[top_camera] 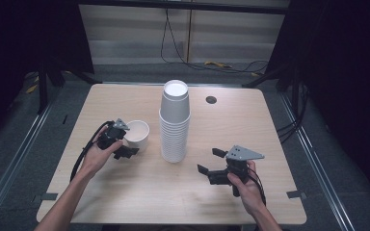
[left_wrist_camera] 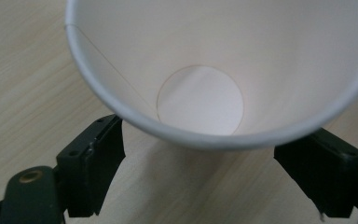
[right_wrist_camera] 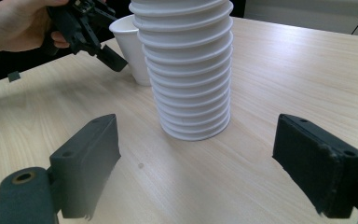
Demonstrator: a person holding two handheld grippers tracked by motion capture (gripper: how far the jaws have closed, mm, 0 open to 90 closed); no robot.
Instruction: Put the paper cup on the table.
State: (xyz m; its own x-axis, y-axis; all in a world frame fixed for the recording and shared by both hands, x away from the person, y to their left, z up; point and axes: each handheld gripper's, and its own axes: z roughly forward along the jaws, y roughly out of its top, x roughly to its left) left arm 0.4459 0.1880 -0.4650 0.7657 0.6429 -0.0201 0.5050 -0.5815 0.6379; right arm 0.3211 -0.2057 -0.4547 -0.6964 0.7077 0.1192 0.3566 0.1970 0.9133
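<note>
A single white paper cup (top_camera: 138, 134) stands upright on the wooden table (top_camera: 250, 125), left of a tall stack of white cups (top_camera: 175, 125). My left gripper (top_camera: 127, 138) reaches it from the left, one jaw behind it and one in front. In the left gripper view I look down into the cup (left_wrist_camera: 200, 56); the jaws stand wide under its near rim with bare table between them, and no pad visibly presses on the wall. My right gripper (top_camera: 208, 160) rests open right of the stack, pointing at the stack (right_wrist_camera: 186, 70), nothing between its fingers (right_wrist_camera: 88, 158).
A round cable hole (top_camera: 211, 100) sits in the table's far right part. Dark floor, rails and cables surround the table. Bare wood lies between the stack and the front edge.
</note>
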